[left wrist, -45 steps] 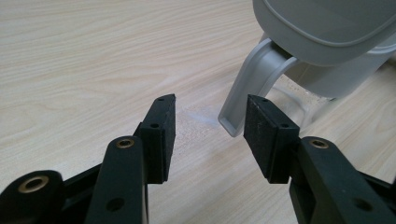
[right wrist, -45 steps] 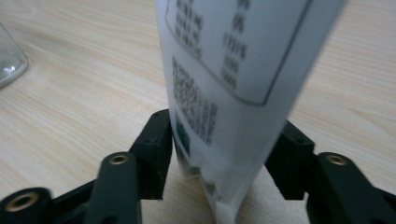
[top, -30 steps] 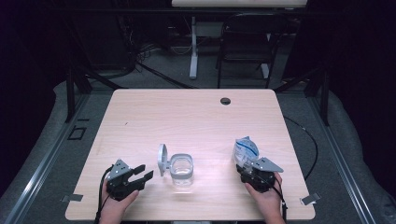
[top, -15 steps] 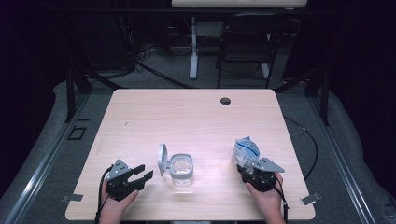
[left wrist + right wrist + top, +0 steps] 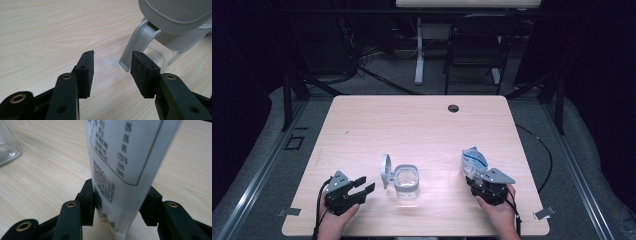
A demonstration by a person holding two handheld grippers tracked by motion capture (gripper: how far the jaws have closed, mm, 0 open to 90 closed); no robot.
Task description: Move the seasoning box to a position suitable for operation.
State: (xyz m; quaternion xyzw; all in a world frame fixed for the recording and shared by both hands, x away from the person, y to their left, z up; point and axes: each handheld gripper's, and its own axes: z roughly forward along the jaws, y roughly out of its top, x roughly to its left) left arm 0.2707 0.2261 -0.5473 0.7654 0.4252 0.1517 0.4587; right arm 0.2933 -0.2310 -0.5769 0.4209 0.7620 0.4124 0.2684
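1. High view, from the left: my left gripper [image 5: 360, 188] rests with jaws wide and empty beside the clear container [image 5: 406, 183]; its open lid [image 5: 385, 170] could get knocked if I swing in carelessly.
2. My right gripper [image 5: 117, 202] has just been closing on the white pouch [image 5: 120, 162], which stands near the table's right edge. The pouch looks soft; a weak pinch may let it slip or spill.

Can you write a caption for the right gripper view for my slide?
The right gripper closes its black fingers on a white printed pouch above the wooden table.
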